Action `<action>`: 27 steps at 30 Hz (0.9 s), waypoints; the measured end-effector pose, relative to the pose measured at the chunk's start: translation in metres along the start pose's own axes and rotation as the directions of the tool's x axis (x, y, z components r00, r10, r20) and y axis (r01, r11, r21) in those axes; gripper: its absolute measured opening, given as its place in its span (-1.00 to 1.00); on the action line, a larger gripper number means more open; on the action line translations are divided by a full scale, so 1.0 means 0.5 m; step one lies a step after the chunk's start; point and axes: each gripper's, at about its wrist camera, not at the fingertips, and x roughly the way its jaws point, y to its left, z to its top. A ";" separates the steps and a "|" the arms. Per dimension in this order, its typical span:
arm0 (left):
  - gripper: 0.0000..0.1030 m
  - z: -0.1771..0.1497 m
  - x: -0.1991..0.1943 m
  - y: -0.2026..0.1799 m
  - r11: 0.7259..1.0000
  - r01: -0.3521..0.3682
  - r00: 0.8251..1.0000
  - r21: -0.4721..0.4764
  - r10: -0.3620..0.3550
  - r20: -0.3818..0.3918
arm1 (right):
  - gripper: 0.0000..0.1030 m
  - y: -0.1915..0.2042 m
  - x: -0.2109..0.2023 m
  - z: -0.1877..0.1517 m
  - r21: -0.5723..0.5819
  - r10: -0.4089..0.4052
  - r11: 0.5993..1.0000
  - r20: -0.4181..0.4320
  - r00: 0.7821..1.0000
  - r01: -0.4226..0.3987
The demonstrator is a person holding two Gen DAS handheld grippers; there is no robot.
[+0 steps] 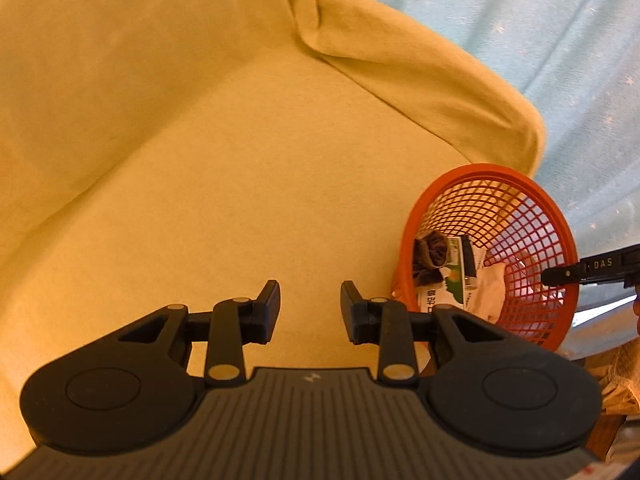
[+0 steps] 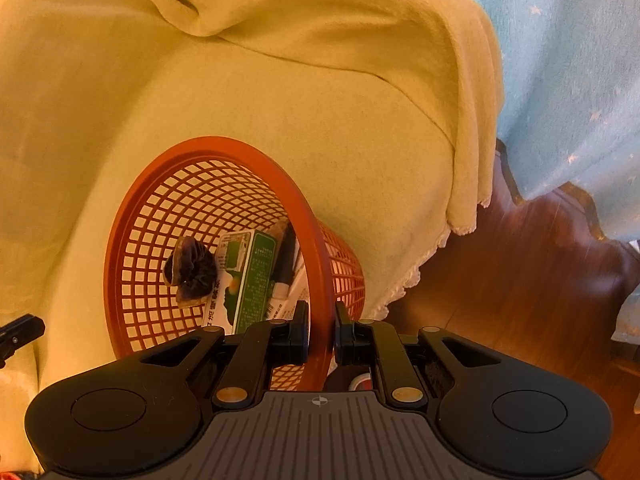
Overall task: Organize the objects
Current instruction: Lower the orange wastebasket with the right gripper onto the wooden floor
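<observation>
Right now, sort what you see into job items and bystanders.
Job:
- red plastic mesh basket, rim between the right gripper fingers
- dark fabric scrunchie
- green and white carton
- open left gripper, empty

Bystanders:
- yellow blanket
- pale blue curtain
- brown wooden floor

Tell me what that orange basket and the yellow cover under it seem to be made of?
The orange basket looks like moulded plastic: an open lattice wall, a smooth solid rim and a slight sheen. The yellow cover looks like soft, matte fabric, perhaps fleece: it drapes in folds and has a lacy trim at its edge.
</observation>
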 end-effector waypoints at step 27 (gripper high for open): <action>-0.47 -0.101 -0.028 0.019 0.997 -0.064 0.998 -0.044 0.064 0.007 | -0.80 -0.215 -0.050 -0.101 0.417 0.301 0.844 0.148 0.942 -0.336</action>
